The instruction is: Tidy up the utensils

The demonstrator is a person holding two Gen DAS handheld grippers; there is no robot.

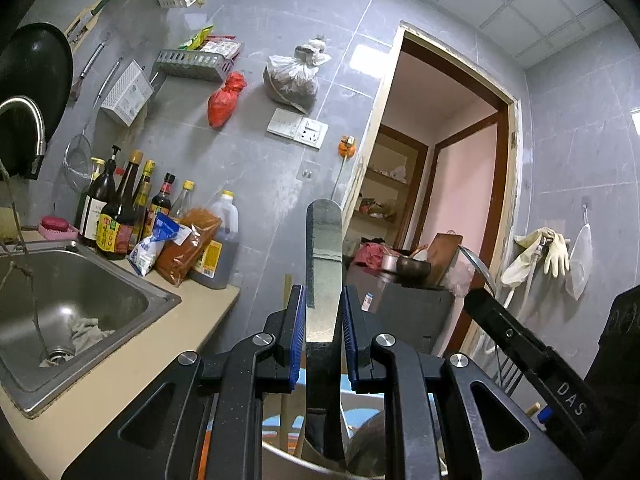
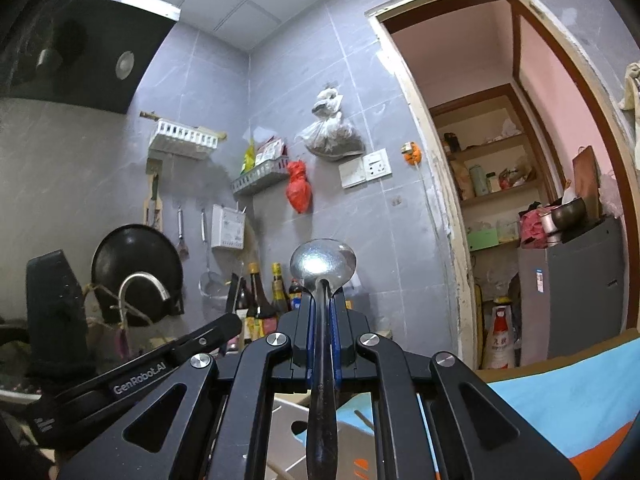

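The left gripper (image 1: 323, 320) is nearly closed on a flat metal spatula (image 1: 323, 256), whose blade stands up between the blue pads, rounded tip high against the grey tiled wall. To its left lie the steel sink (image 1: 80, 280) and a row of sauce bottles (image 1: 132, 212) on the worktop (image 1: 132, 364). The right gripper (image 2: 322, 320) is clamped tight on a steel ladle (image 2: 323, 262), handle between the pads, bowl upright beyond the fingertips.

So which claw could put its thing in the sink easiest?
Probably the left claw. It grips a flat metal spatula, and the sink sits right beside it. The right claw grips a spoon, farther from the faucet.
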